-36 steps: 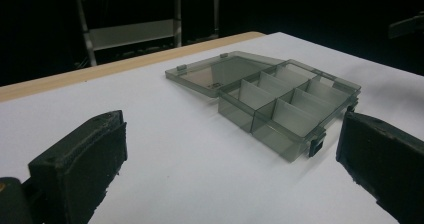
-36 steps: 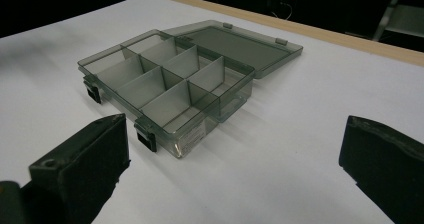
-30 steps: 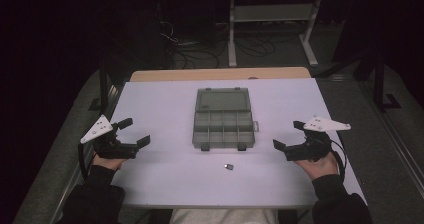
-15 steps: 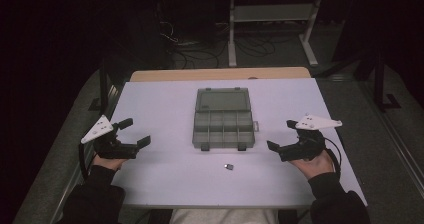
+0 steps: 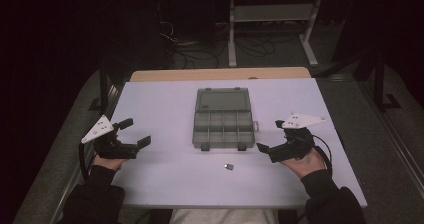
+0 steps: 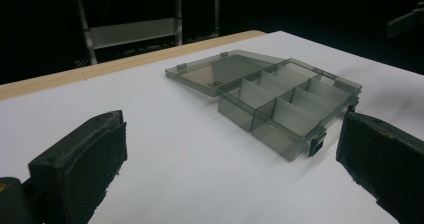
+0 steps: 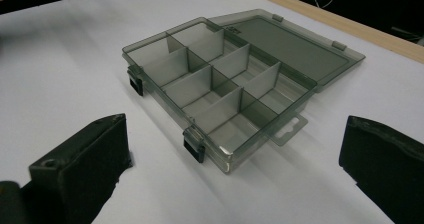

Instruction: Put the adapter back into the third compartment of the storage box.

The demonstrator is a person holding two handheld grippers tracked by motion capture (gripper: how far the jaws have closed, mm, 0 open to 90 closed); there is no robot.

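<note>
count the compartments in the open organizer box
8, in two rows of four inside the organizer box: four along the latch side nearest the person, four along the hinge side by the open lid. None appear hidden.

Two forearms in dark sleeves enter from the near edge, each hand gripping a black two-jaw gripper. The left gripper (image 5: 134, 132) sits at the left side, its jaws spread wide and pointing right and slightly away, a pale three-cornered plate on top. The right gripper (image 5: 270, 136) sits at the right side, jaws also spread wide, pointing left, with a pale plate above and a cable looping beside the right hand (image 5: 306, 163).
</note>
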